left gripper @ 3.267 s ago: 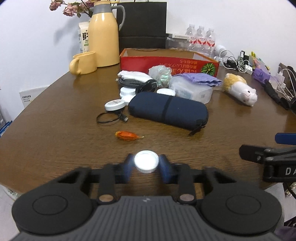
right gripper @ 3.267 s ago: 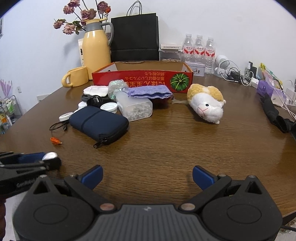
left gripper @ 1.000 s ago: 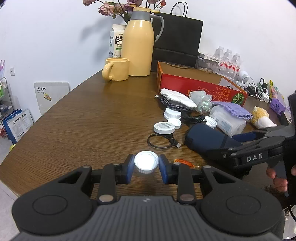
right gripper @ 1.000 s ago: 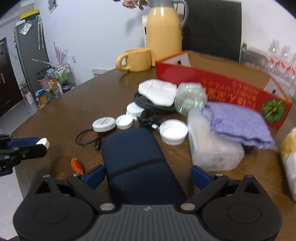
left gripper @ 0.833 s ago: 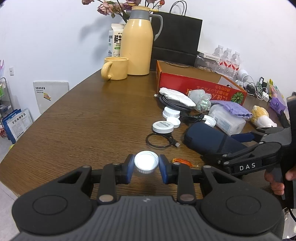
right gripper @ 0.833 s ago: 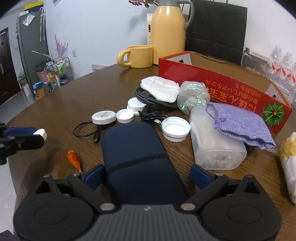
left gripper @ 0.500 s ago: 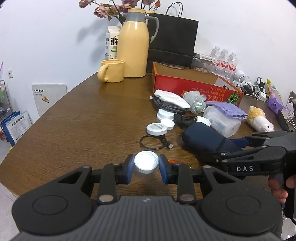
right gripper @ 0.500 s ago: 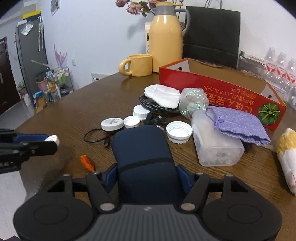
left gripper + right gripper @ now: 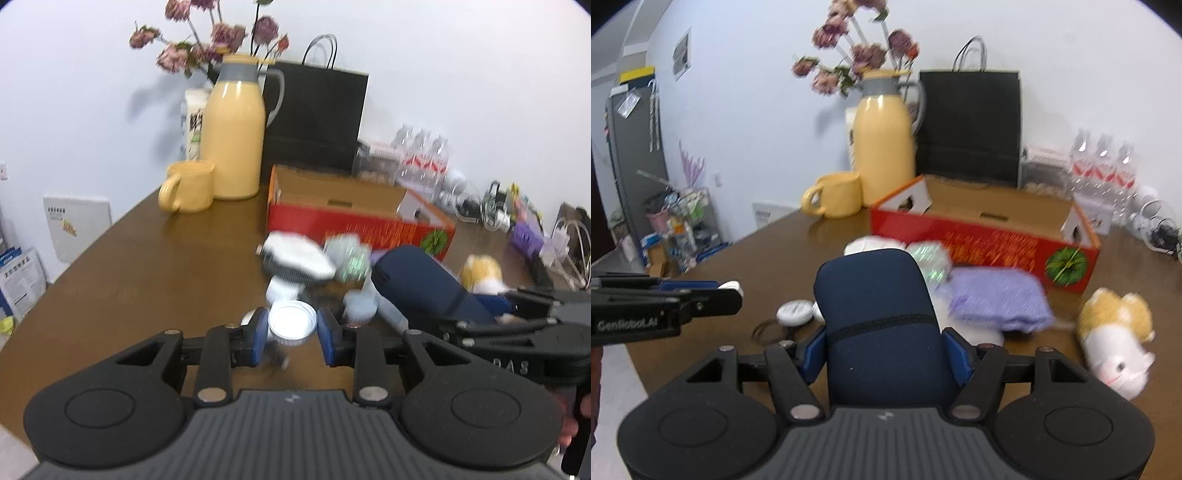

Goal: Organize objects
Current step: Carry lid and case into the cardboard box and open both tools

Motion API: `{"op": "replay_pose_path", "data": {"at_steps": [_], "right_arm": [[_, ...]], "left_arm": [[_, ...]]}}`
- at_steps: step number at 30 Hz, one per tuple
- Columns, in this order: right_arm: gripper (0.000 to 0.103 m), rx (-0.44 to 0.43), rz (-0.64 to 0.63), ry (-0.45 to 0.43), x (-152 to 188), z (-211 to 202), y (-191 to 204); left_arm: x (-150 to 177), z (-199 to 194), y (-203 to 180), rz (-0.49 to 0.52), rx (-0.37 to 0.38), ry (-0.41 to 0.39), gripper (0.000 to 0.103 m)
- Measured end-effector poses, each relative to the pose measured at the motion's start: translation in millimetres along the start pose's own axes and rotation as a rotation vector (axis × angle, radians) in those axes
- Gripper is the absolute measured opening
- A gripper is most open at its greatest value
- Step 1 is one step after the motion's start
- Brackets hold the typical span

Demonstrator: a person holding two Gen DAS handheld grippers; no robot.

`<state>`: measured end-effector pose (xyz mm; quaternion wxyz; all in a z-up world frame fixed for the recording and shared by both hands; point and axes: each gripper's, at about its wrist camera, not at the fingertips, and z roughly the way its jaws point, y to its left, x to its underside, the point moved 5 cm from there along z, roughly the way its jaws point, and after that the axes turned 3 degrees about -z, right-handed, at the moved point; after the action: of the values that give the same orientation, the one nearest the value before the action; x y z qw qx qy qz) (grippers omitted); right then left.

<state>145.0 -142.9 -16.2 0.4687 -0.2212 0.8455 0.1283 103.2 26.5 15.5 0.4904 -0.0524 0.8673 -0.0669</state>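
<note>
A: Where is the navy pouch (image 9: pixel 882 325)?
B: Clamped between the blue pads of the right gripper (image 9: pixel 884 356), whose jaws have just been closing on it. It sticks out straight ahead of the gripper, off the tabletop (image 9: pixel 775 254).

A: And the other one?
B: The left gripper (image 9: pixel 291 334) is pinched on a small white cap (image 9: pixel 292 322), rim between the pads, clear of the wood below.

A: What lies around them?
B: Just past the pouch's far end sit a white folded cloth (image 9: pixel 871 244) and a crinkly clear wrapper (image 9: pixel 931 260). Ahead and to the right of the right gripper, a lilac drawstring bag (image 9: pixel 1001 299) rests on a frosted plastic tub, mostly hidden. Further right lies a plush hamster (image 9: pixel 1115 343). Ahead and to the left are a round white disc (image 9: pixel 795 313) and a loop of black cable (image 9: pixel 772 331).

A: Anything standing between the grippers and the box?
B: That clutter does. The red cardboard box (image 9: pixel 982 236) stands open behind it, with a yellow mug (image 9: pixel 836 199), a yellow thermos jug (image 9: pixel 884 147) and a black paper bag (image 9: pixel 969 129) beyond. From the left wrist view, the pouch and right gripper cross the right side, in front of the hamster.
</note>
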Motion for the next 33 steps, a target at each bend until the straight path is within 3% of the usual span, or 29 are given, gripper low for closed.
{"op": "replay_pose_path", "data": {"at_steps": [7,14,25,33], "right_arm": [[0.064,0.069,0.028,-0.063,-43.7,-2.8,-30.1],[0.064,0.133,0.083,-0.079,-93.0,27.2,-76.6],[0.064,0.245,0.180,0.006,-143.0,137.2,-163.1],[0.064,0.324,0.202,0.139,-139.2,217.4,-213.8]], "left_arm": [[-60.4,24.1,-22.2,-0.006,0.020,-0.061,0.029],[-111.6,77.9,-41.6,-0.003,0.010,-0.035,0.029],[-157.5,222.3,-43.7,0.004,-0.104,0.123,0.029],[-155.0,307.9,-49.4,-0.010,-0.159,0.261,0.029]]}}
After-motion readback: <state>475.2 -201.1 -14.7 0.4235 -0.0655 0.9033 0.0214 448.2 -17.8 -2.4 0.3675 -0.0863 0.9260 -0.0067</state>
